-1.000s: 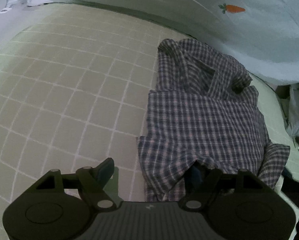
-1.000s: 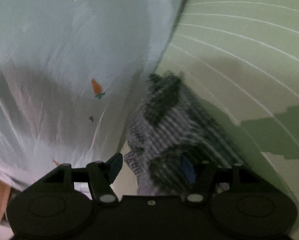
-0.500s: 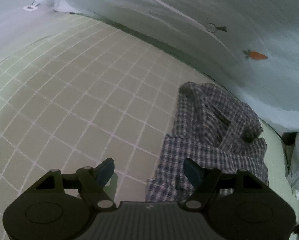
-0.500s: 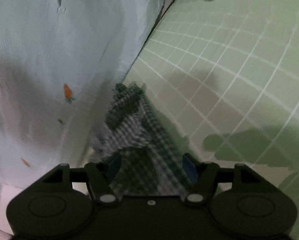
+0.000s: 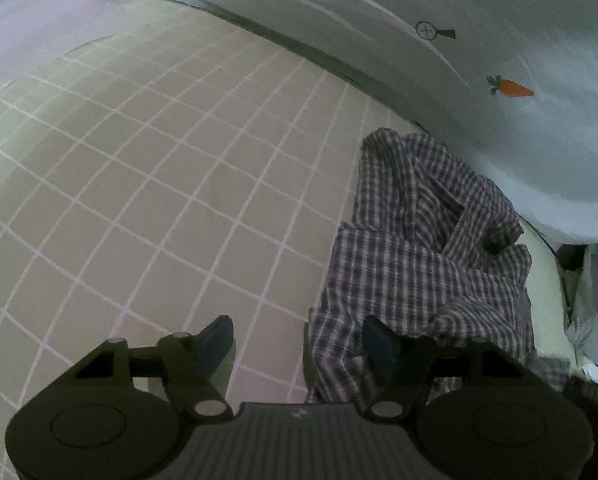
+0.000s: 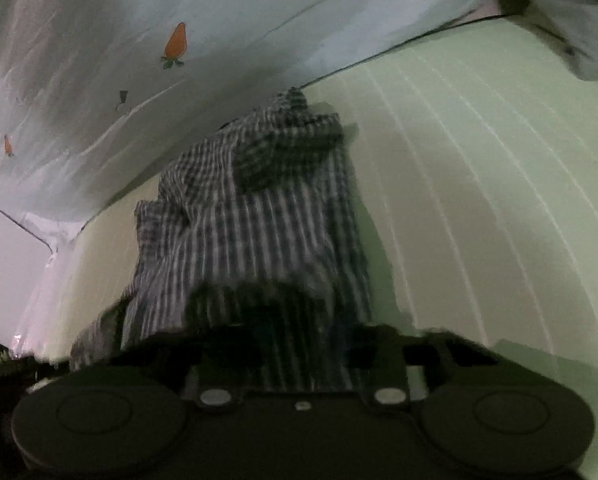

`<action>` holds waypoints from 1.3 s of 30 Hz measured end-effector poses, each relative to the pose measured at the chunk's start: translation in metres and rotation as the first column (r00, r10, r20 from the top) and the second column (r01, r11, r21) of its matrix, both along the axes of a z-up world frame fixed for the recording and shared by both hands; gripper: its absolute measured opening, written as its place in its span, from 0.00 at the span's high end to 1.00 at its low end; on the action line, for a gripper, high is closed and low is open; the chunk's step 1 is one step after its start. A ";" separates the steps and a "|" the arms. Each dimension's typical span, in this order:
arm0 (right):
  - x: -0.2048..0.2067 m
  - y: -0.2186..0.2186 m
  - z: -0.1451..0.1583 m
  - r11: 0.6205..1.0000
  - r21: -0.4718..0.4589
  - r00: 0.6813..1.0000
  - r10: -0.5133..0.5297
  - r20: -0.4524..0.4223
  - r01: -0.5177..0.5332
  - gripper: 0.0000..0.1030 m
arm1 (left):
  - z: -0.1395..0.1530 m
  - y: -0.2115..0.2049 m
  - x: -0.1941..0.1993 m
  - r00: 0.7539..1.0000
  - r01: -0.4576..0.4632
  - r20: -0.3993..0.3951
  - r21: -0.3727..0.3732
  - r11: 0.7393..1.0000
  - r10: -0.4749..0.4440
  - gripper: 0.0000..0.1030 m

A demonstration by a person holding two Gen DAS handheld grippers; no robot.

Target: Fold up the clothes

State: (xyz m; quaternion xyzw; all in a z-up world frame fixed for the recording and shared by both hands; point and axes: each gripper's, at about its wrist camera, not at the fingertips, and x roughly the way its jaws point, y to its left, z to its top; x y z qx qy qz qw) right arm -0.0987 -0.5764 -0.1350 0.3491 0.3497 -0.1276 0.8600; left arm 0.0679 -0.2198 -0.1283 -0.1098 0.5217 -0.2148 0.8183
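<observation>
Judging from how the checked shirt [image 5: 423, 264] lies, you are still near the start of the fold: it sits crumpled at the right of the left wrist view, on the green grid-lined bed sheet [image 5: 159, 184], with one sleeve or collar part bunched at its upper end close against the pale quilt with carrot prints [image 5: 511, 88] that runs across the top of the frame. No clean edge, no squared panel and no stacked layer shows yet, so flattening and the folds themselves are all left to do. Your left gripper [image 5: 297, 338] has its fingers well apart and slowly narrowing at the bottom of its frame; the right-hand finger overlaps the shirt's near hem, the left-hand one stands over bare sheet, and nothing is pinched between them. Your right gripper [image 6: 283, 344] is closing at the bottom centre of its own view, where the near end of the shirt [image 6: 259, 232] runs straight down between the fingers; the picture is blurred and dark there, so you can see cloth in the gap but cannot tell whether the pads already press on it. In that view the garment stretches up toward the quilt [image 6: 99, 60] at upper left, with open sheet [image 6: 479, 200] to the right, which looks like the room you will need for spreading it out.
</observation>
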 end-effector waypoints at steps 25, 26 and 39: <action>-0.060 0.014 -0.006 0.981 0.055 0.983 -0.186 -0.008 0.186 0.42 | -0.007 0.020 -0.003 0.995 -0.033 -0.102 -0.139 0.990 0.019 0.83; -0.062 0.018 -0.007 0.981 0.058 0.983 -0.184 -0.013 0.184 0.42 | -0.007 0.024 -0.005 0.993 -0.044 -0.113 -0.149 0.988 0.027 0.83; -0.062 0.033 -0.007 0.987 0.063 0.989 -0.148 -0.031 0.150 0.36 | -0.015 0.044 -0.038 0.975 -0.063 -0.222 -0.278 0.958 -0.001 0.80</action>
